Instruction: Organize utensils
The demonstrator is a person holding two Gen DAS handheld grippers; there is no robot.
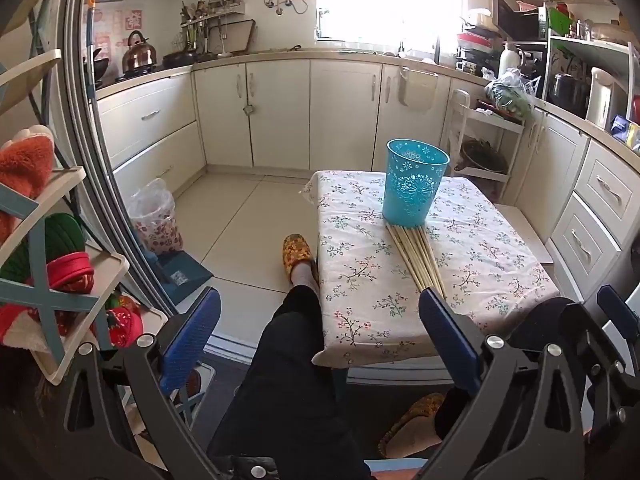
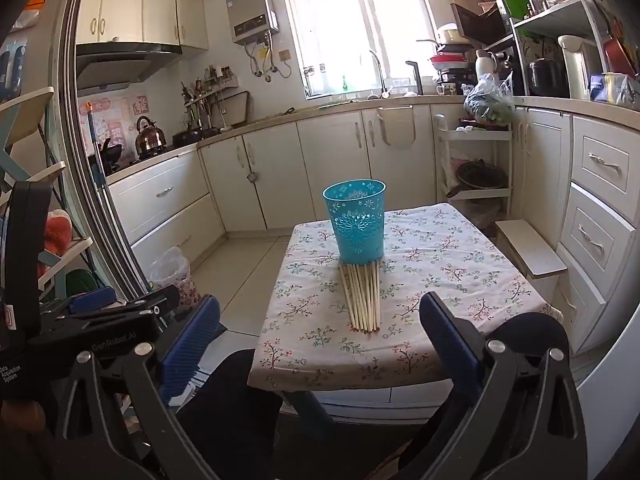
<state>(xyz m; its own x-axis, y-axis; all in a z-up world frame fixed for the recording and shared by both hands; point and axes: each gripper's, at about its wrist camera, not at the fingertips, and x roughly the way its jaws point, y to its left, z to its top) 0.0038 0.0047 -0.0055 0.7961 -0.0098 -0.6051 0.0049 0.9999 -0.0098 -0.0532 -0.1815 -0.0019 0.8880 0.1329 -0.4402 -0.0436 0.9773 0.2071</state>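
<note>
Basically start pose: chopsticks (image 2: 362, 298) lie flat in fanned bundle on floral table (image 2: 460, 280), far tips touching base of teal cup (image 2: 355, 222), near ends toward person. Long axis runs roughly straight away from right gripper (image 2: 320, 344), bundle centred between its blue pads. Left gripper (image 1: 320, 340) sits offset, bundle ahead to its right (angled in that view). Both grippers spread wide, nothing held. Right looks better lined up; likely grabs across near ends

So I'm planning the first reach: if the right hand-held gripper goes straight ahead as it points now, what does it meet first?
Probably the chopsticks on the tablecloth, in front of the blue cup; depth is unclear.
</note>
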